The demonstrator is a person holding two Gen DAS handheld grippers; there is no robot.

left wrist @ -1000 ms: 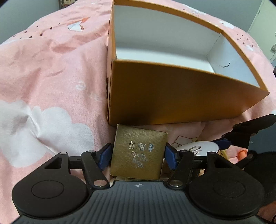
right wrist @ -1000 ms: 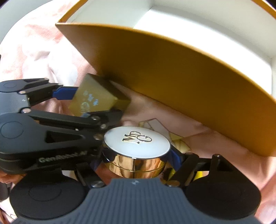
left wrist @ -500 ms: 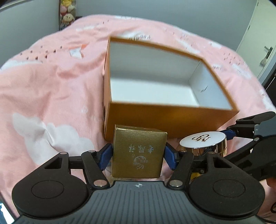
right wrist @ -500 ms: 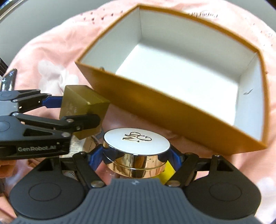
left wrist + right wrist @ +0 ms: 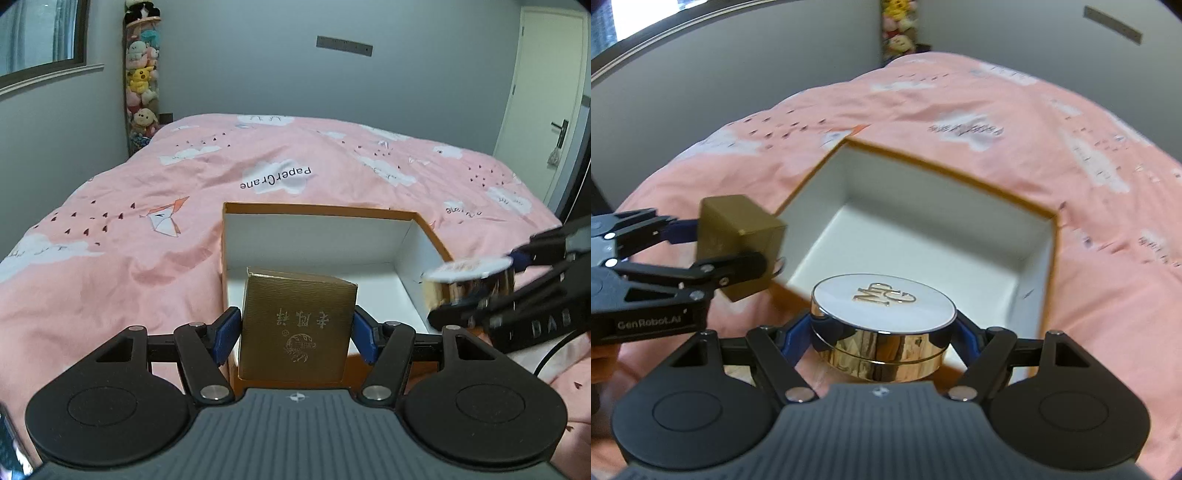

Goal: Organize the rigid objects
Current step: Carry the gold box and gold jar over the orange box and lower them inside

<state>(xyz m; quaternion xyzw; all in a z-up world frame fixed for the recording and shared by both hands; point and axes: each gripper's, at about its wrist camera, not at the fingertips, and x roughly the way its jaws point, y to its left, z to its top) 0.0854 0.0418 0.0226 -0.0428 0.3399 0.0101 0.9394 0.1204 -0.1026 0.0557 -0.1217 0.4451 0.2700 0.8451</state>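
Observation:
My left gripper point(image 5: 295, 328) is shut on a small gold box point(image 5: 295, 325) with embossed characters, held in the air over the near wall of an open orange carton point(image 5: 325, 210) with a white inside. The right gripper point(image 5: 884, 330) is shut on a round gold compact point(image 5: 882, 325) with a white lid, held above the carton's point(image 5: 945, 166) near edge. In the right wrist view the gold box point(image 5: 738, 240) and the left gripper point(image 5: 713, 251) hang at the left. In the left wrist view the compact point(image 5: 469, 280) and the right gripper point(image 5: 476, 284) show blurred at the right.
The carton sits on a bed with a pink cloud-print duvet point(image 5: 129, 240). Grey walls stand behind, with a column of plush toys point(image 5: 142, 77) in the far left corner and a white door point(image 5: 546, 85) at the right. A cable point(image 5: 554, 354) trails at the lower right.
Both grippers have risen with their objects from the duvet in front of the carton to above its near wall, and both tilted up, bringing the room into view.

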